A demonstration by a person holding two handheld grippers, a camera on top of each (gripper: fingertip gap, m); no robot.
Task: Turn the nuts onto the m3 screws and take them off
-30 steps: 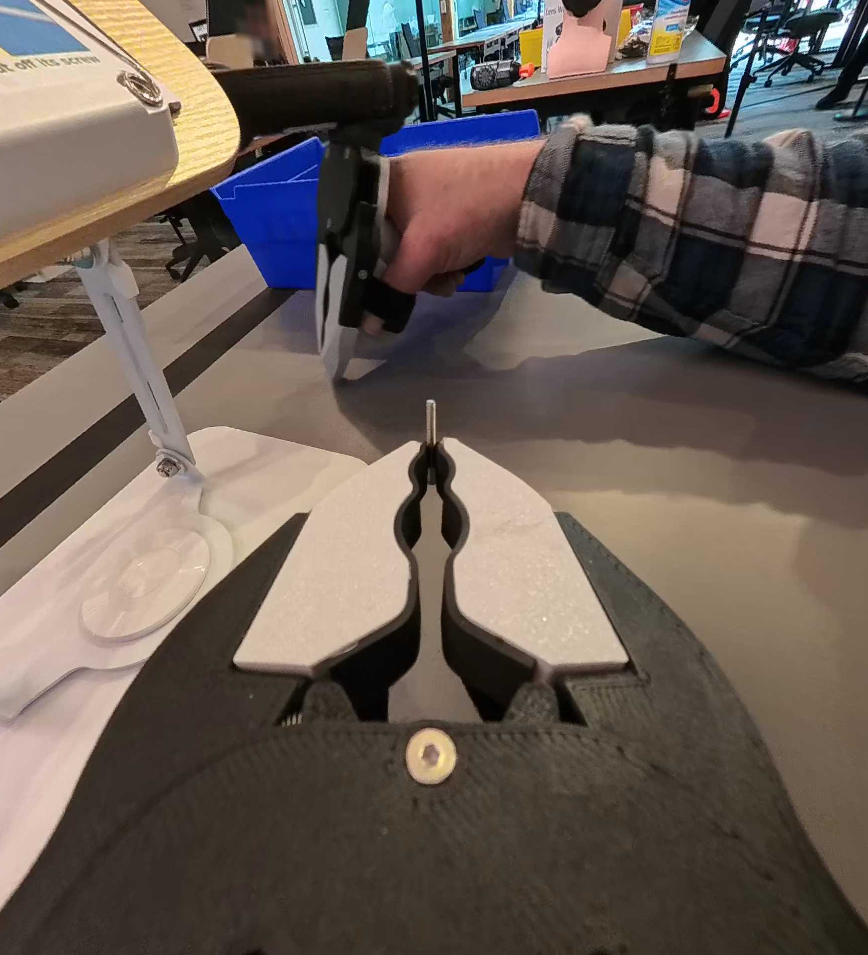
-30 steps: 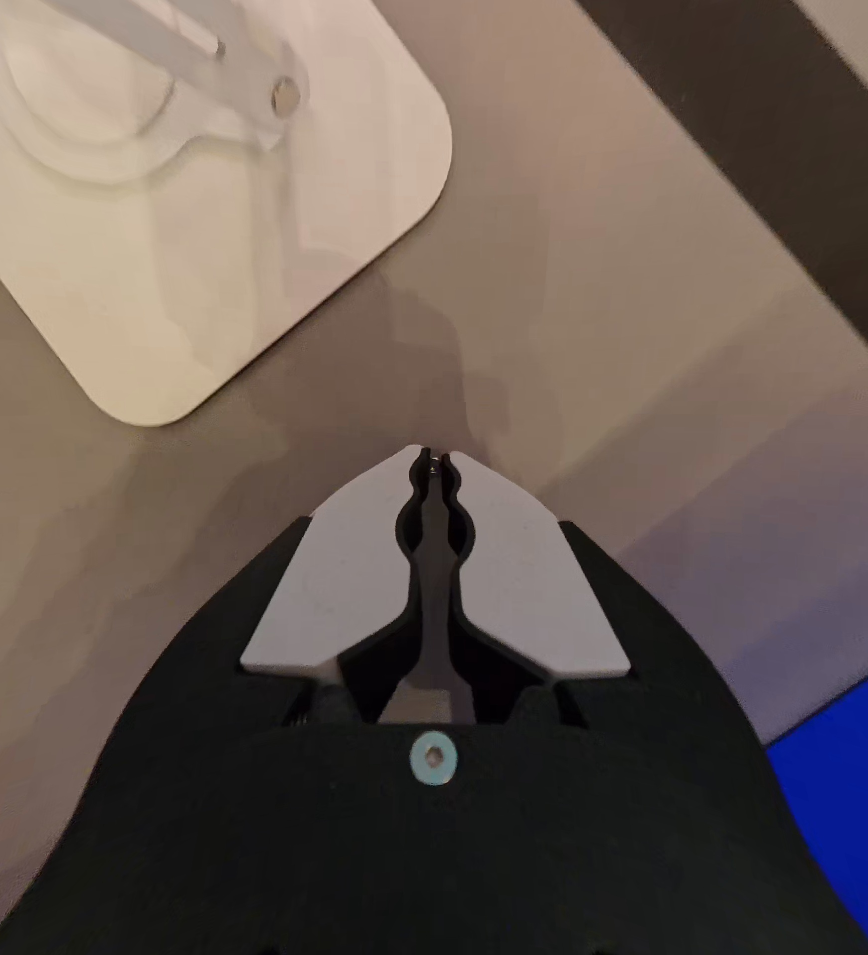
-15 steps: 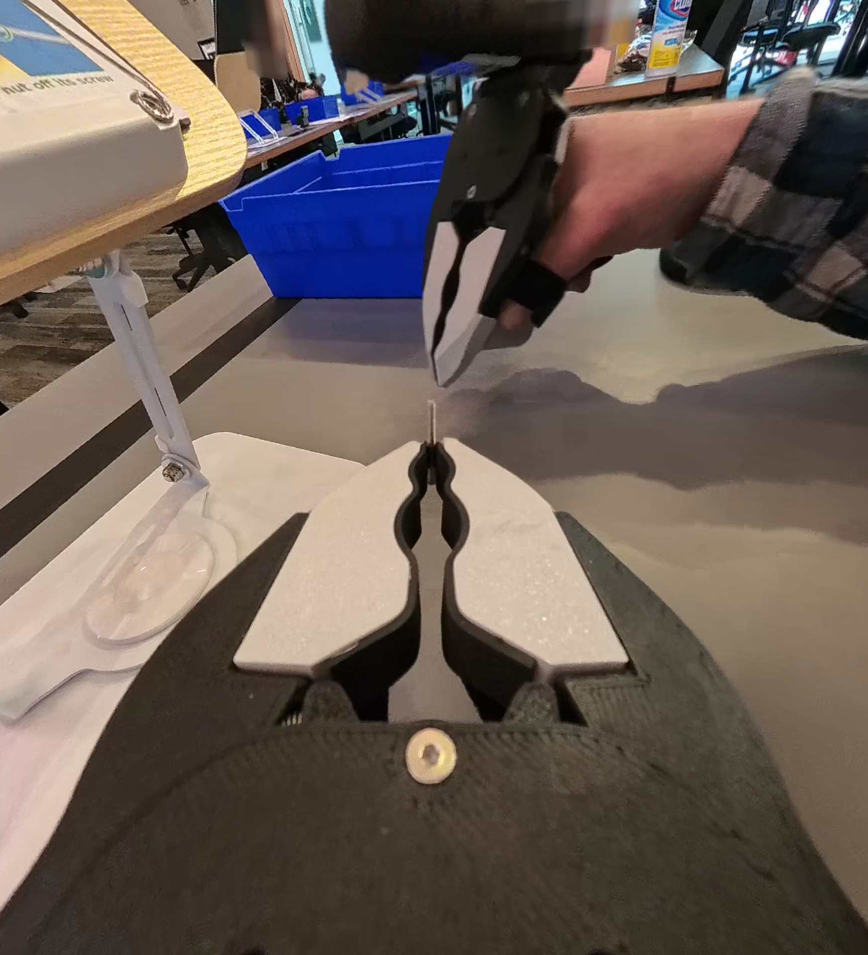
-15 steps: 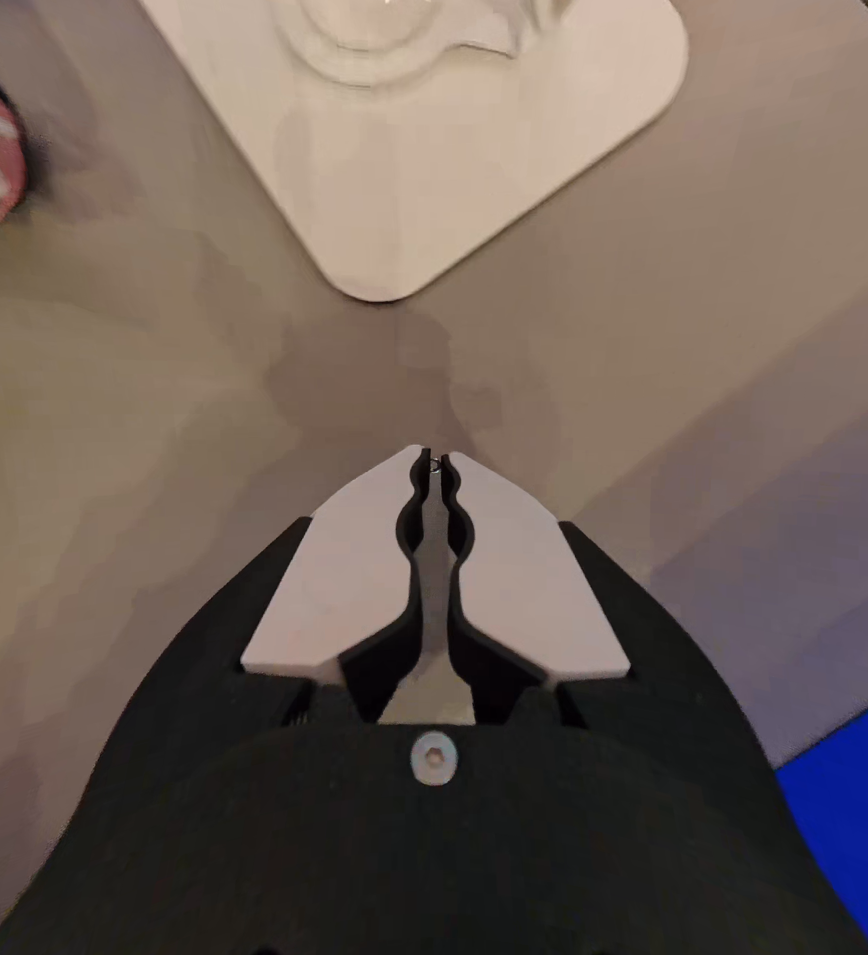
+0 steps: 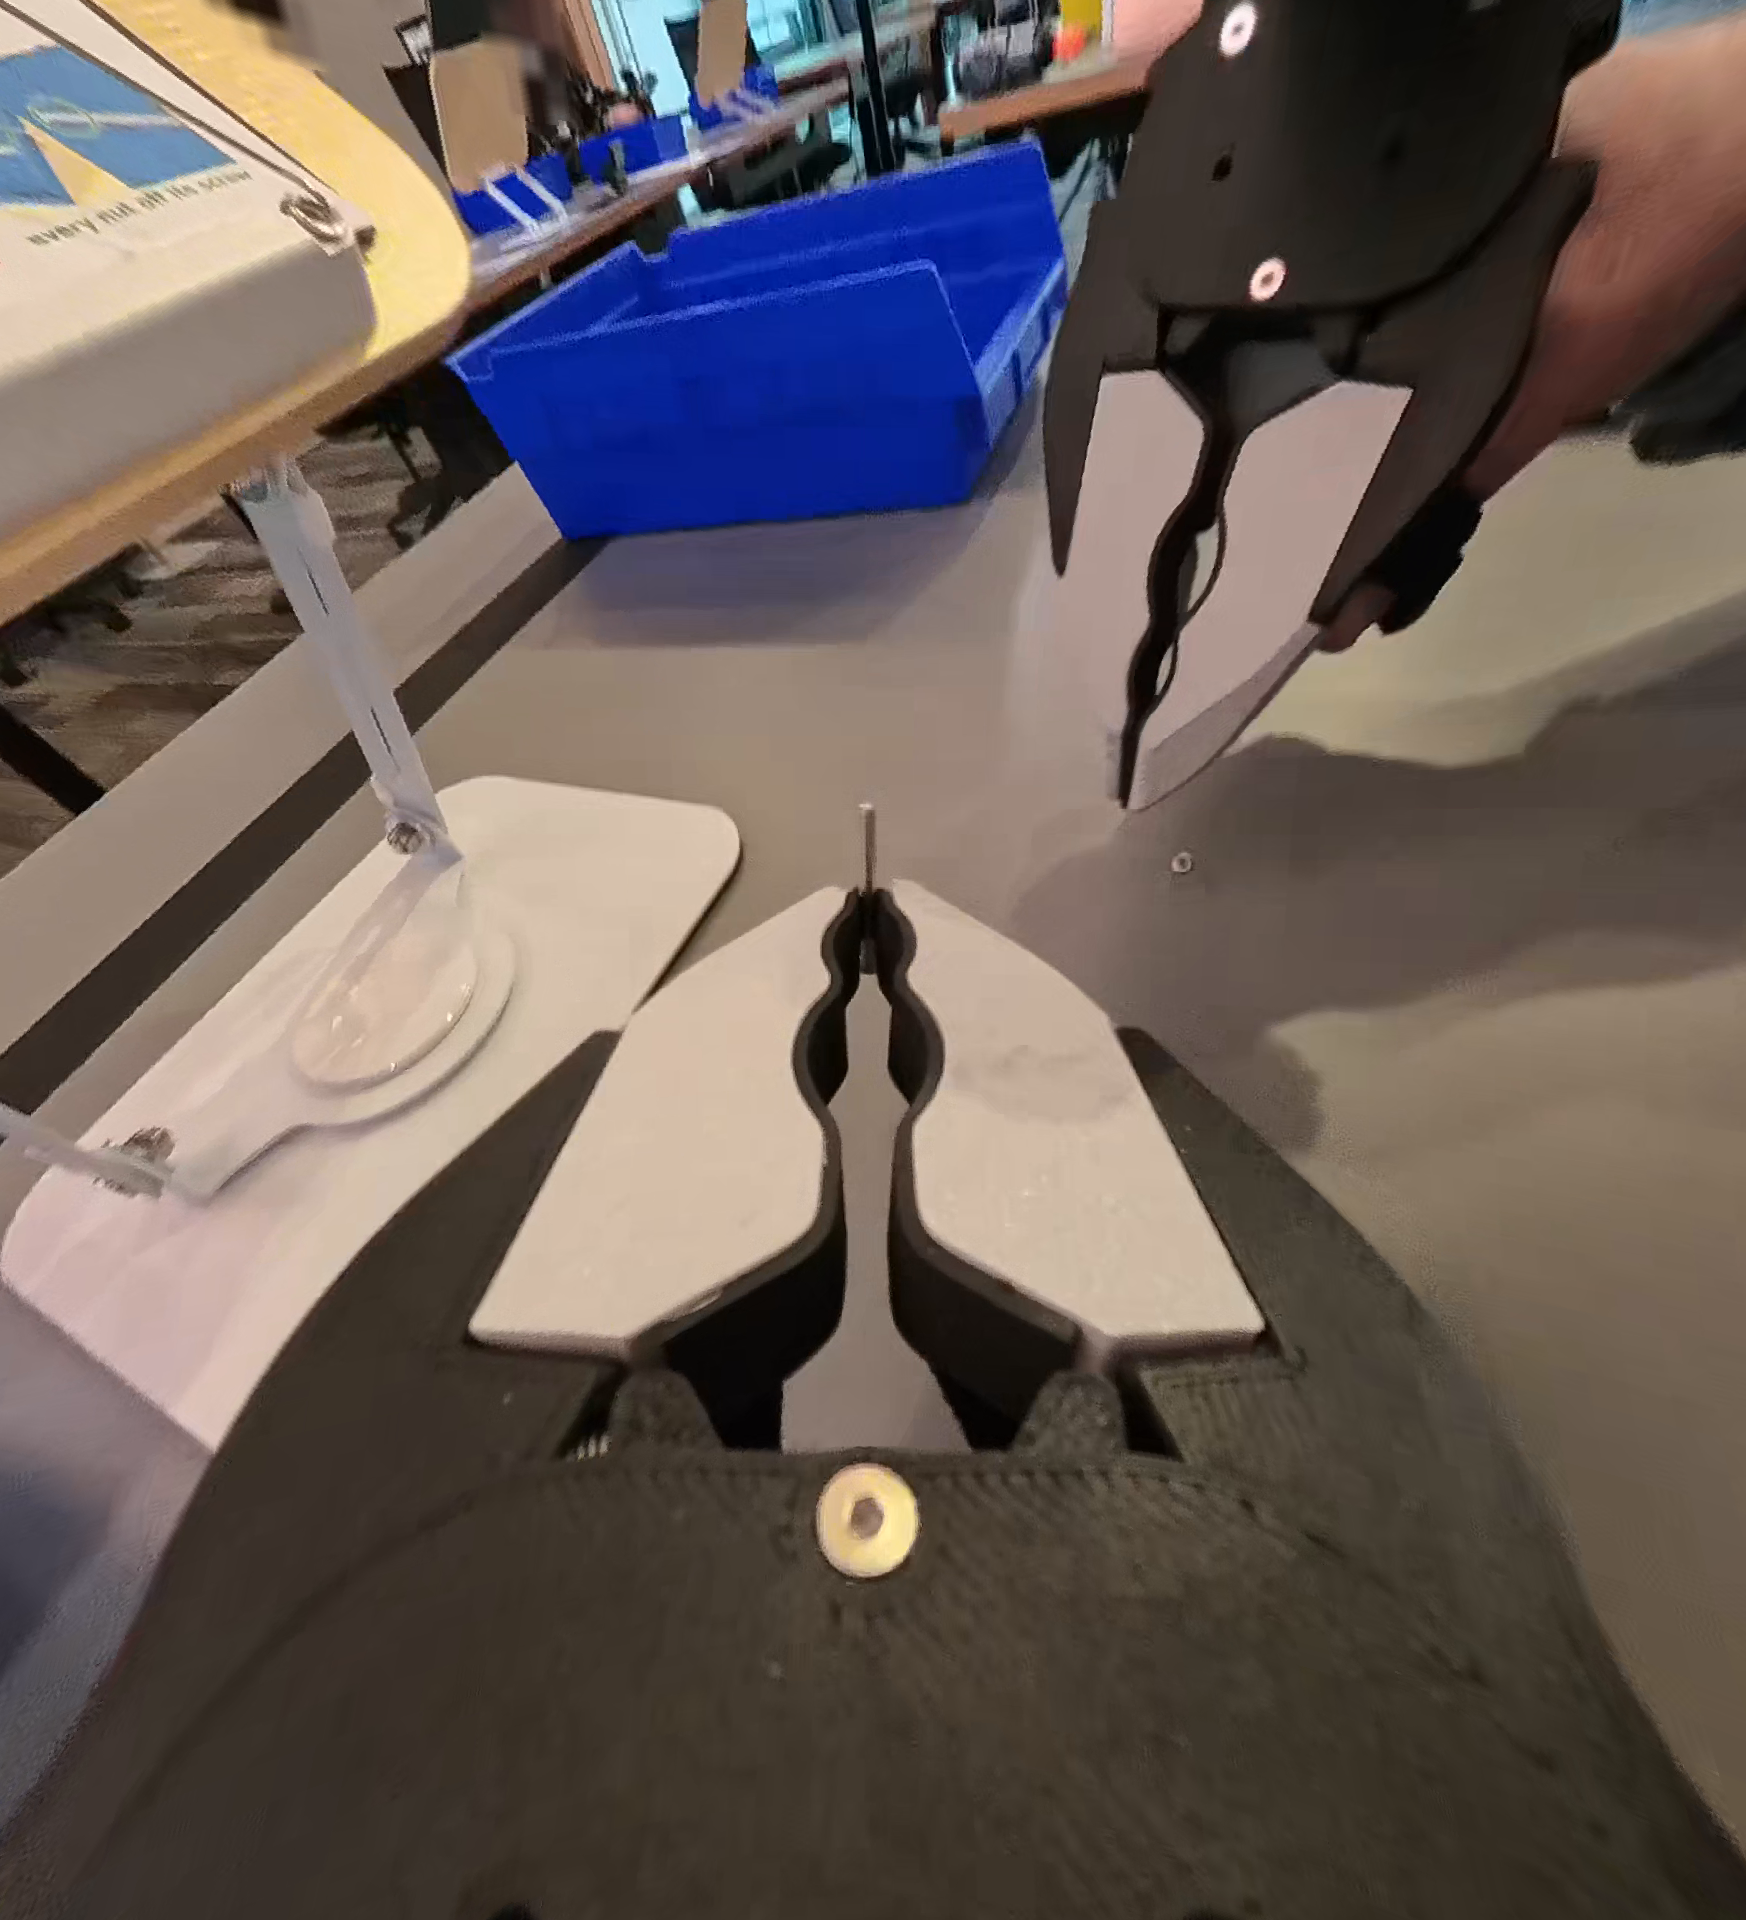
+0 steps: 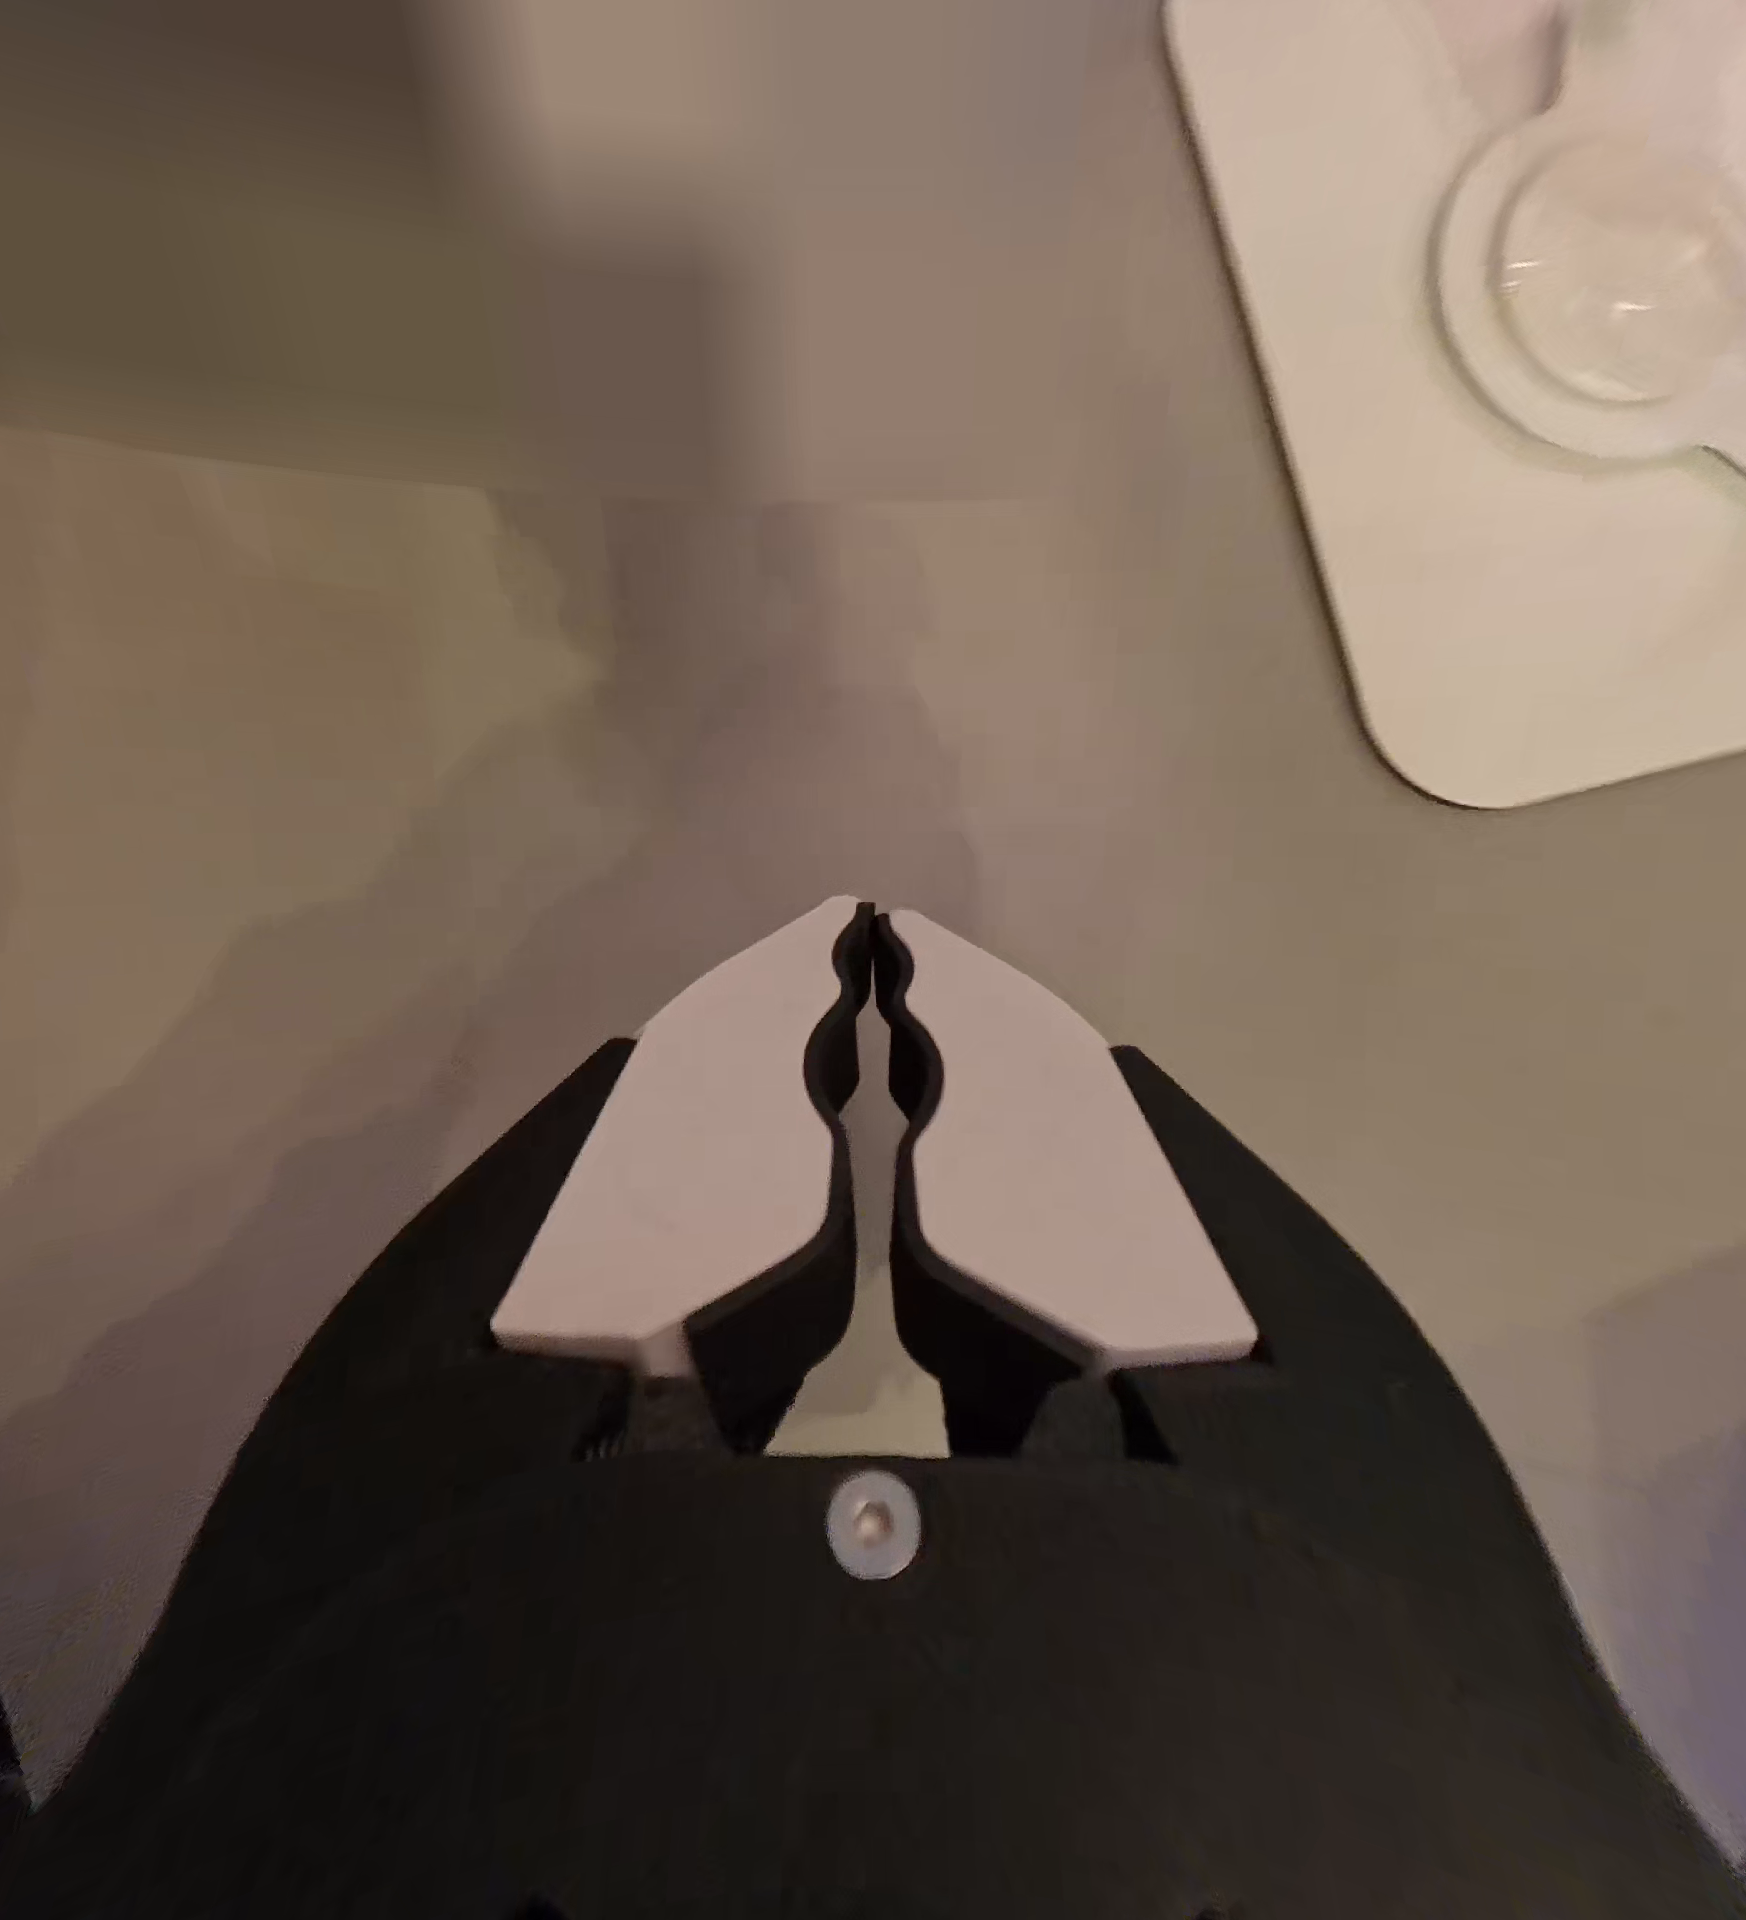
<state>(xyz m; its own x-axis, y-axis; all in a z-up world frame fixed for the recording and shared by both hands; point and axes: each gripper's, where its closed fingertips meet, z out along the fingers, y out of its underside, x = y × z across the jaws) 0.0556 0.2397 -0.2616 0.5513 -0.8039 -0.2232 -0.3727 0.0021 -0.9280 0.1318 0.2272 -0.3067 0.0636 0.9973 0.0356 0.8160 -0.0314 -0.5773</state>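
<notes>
Left gripper (image 5: 865,902) is clamped on a thin metal screw (image 5: 866,847), shank upright, its tip standing clear above the fingertips. Right gripper (image 5: 1127,795) hangs beyond and to the right of the screw, tips pinched together on nothing visible. A small nut (image 5: 1181,862) lies loose on the grey table (image 5: 1471,1039), right of the screw and just below the right gripper's tips. White base plate (image 5: 578,883) sits left of the screw; blue bin (image 5: 765,395) well beyond it.

Judgement: keep the screw steady and vertical. Picking up so small a nut calls for opening a little, straddling it squarely, closing gently; flat on the table, it could skid.
</notes>
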